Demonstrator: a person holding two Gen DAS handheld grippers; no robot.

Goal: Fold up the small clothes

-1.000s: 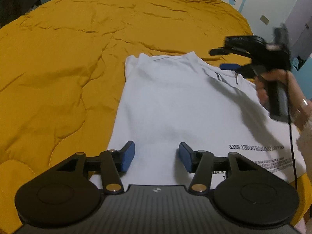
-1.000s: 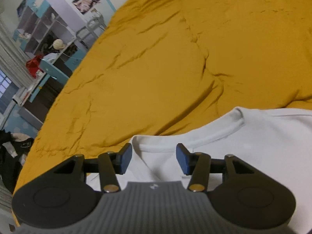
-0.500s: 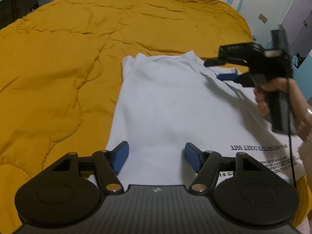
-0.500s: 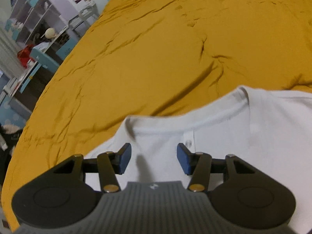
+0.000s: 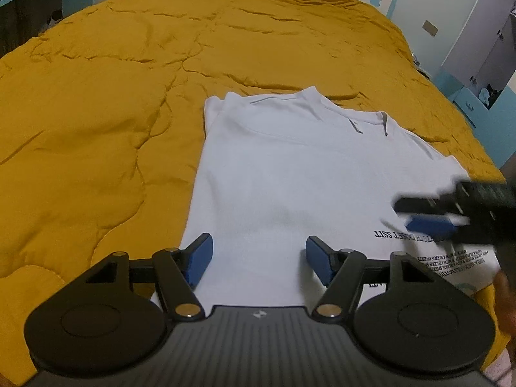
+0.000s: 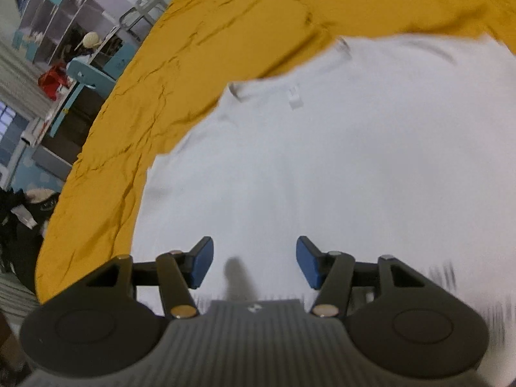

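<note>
A white T-shirt (image 5: pixel 290 174) lies flat on the yellow quilt (image 5: pixel 96 96), partly folded, with black printed text near its right hem. Its collar lies at the far end. My left gripper (image 5: pixel 259 259) is open and empty, just above the shirt's near edge. My right gripper (image 6: pixel 254 262) is open and empty, above the shirt's body (image 6: pixel 322 161). It also shows blurred in the left wrist view (image 5: pixel 429 213), over the printed text at the right.
The quilt (image 6: pixel 225 32) covers a wide bed all around the shirt. Shelves and a blue chair (image 6: pixel 90 74) stand beyond the bed's edge. A light wall with blue trim (image 5: pixel 451 16) lies past the far right side.
My right gripper has pulled back from the collar toward the shirt's printed hem side. My left gripper has opened a little wider and stayed at the near edge.
</note>
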